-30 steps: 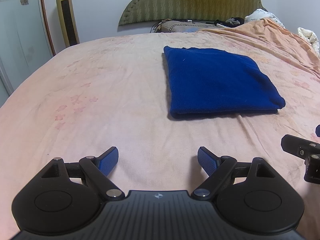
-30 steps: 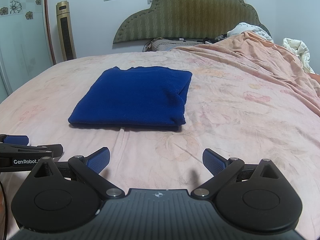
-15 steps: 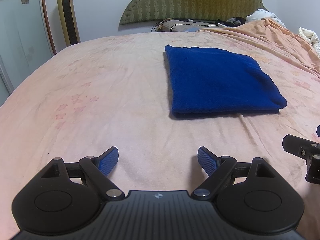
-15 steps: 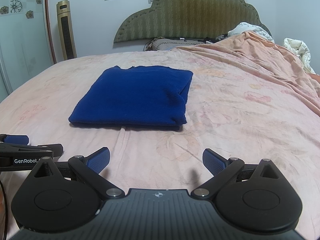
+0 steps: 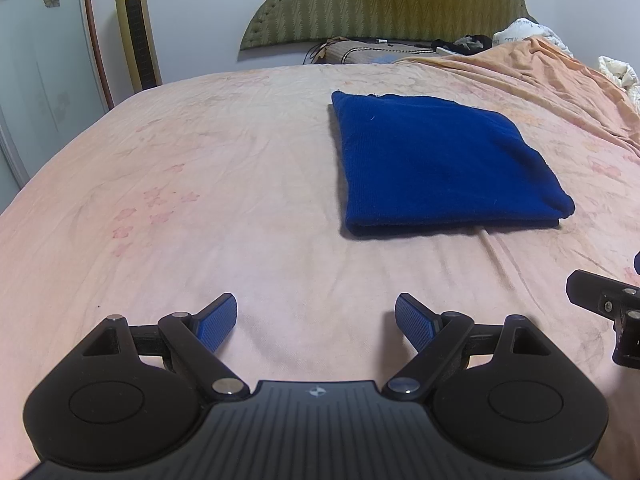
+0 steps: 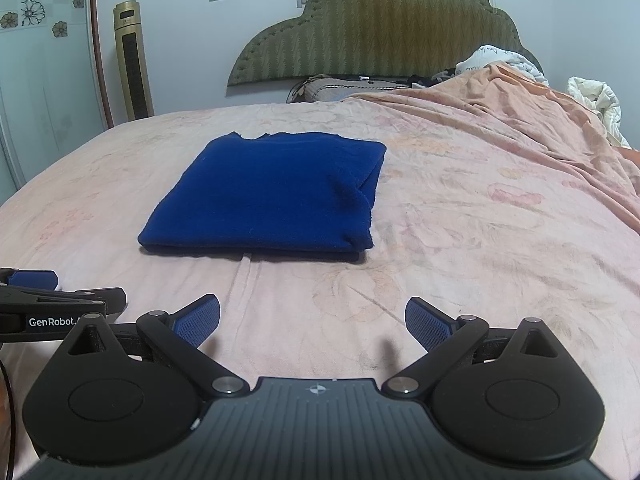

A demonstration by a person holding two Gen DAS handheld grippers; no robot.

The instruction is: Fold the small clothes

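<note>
The dark blue knitted garment (image 6: 264, 196), folded into a flat rectangle, lies on the pink floral bed sheet (image 6: 440, 248) about midway up the bed, well short of the green padded headboard (image 6: 384, 36). The left tool (image 5: 316, 322) and right tool (image 6: 312, 320) both hover near the bed's foot edge, jaws apart and empty.
</note>
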